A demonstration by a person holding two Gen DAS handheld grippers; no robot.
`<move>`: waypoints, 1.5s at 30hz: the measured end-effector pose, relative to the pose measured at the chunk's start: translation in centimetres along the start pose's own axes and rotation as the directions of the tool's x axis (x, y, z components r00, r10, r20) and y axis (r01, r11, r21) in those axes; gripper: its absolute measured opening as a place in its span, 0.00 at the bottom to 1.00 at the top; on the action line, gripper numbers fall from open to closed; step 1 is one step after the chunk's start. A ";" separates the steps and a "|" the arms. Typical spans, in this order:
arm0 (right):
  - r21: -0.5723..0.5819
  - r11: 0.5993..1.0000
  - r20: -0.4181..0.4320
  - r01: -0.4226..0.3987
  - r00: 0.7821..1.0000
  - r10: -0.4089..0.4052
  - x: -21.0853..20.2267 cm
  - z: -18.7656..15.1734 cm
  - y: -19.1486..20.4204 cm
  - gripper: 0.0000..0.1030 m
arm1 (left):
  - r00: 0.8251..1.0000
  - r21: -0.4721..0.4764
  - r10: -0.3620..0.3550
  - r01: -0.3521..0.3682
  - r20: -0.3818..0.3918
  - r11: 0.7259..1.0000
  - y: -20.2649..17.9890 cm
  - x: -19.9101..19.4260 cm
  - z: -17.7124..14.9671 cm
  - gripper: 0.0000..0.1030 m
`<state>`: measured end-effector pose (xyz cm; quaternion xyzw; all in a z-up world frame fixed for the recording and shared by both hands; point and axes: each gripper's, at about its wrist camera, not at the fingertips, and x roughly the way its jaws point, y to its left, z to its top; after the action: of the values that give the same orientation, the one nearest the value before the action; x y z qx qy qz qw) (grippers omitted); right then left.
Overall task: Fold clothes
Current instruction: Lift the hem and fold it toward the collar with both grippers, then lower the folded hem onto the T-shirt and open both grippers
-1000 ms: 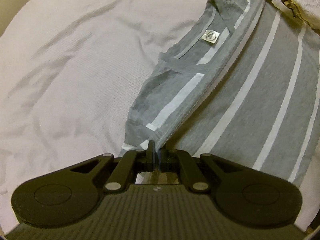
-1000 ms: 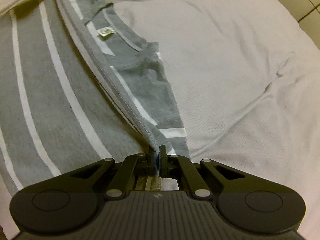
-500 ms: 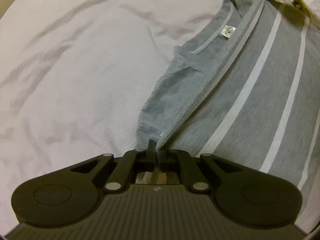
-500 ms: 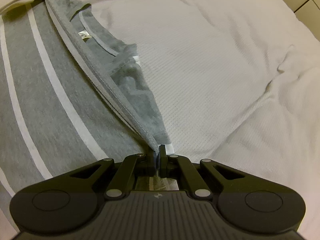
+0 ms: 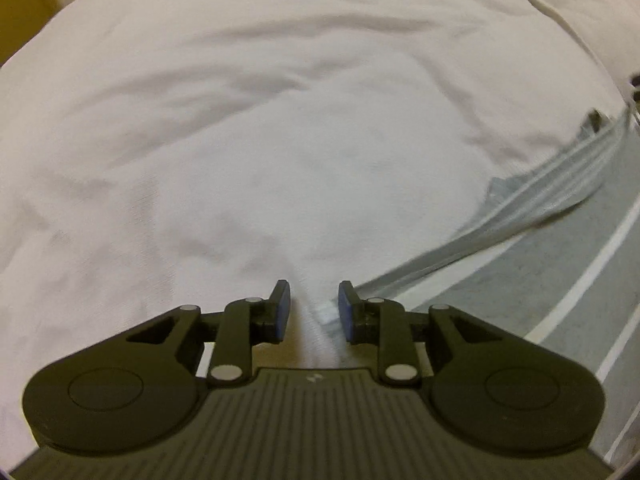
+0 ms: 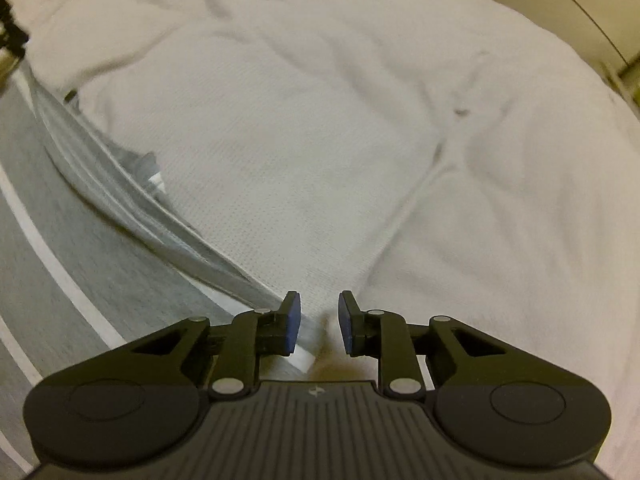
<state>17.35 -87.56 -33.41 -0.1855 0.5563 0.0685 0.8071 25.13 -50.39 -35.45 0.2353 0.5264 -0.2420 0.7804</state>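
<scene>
The shirt [image 5: 532,276] lies flat on the bed [image 5: 260,140], to the right of the left hand-held gripper [image 5: 314,308] and to the left of the right hand-held gripper [image 6: 319,322].

The right gripper [image 6: 319,322] is wide apart, and its blue pads [image 6: 293,322] hold nothing. Between them you can see the white bed sheet [image 6: 360,140], bumpy with soft wrinkles. On the left lies a gray shirt with white stripes [image 6: 80,264]. Its folded edge runs in a long line from the far left down to the left pad — a white corner of the shirt peeks out just under that pad. The shirt edge looks a bit blurry. Far off on the left, something dark [image 6: 10,38] sits at the shirt's other end.
</scene>
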 end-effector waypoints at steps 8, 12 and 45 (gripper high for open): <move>-0.030 0.993 0.078 -0.118 0.990 0.120 -2.4 -1.2 5.5 0.23 | 0.992 0.145 -0.113 0.105 0.049 0.984 -5.6 -2.5 -1.4 0.21; -0.132 0.954 0.011 -0.270 0.962 0.274 0.0 0.4 10.2 0.22 | 0.979 0.230 -0.202 0.197 -0.002 0.953 -9.2 -0.9 -1.1 0.22; 0.003 1.000 0.080 -0.022 0.997 0.022 -5.7 -6.7 13.0 0.24 | 0.993 0.080 0.116 -0.115 0.002 0.990 -8.4 -9.0 -12.7 0.31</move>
<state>5.25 -77.51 -33.12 -0.1748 0.5257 0.0835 0.8283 7.91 -47.76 -32.19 0.2966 0.5028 -0.2168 0.7824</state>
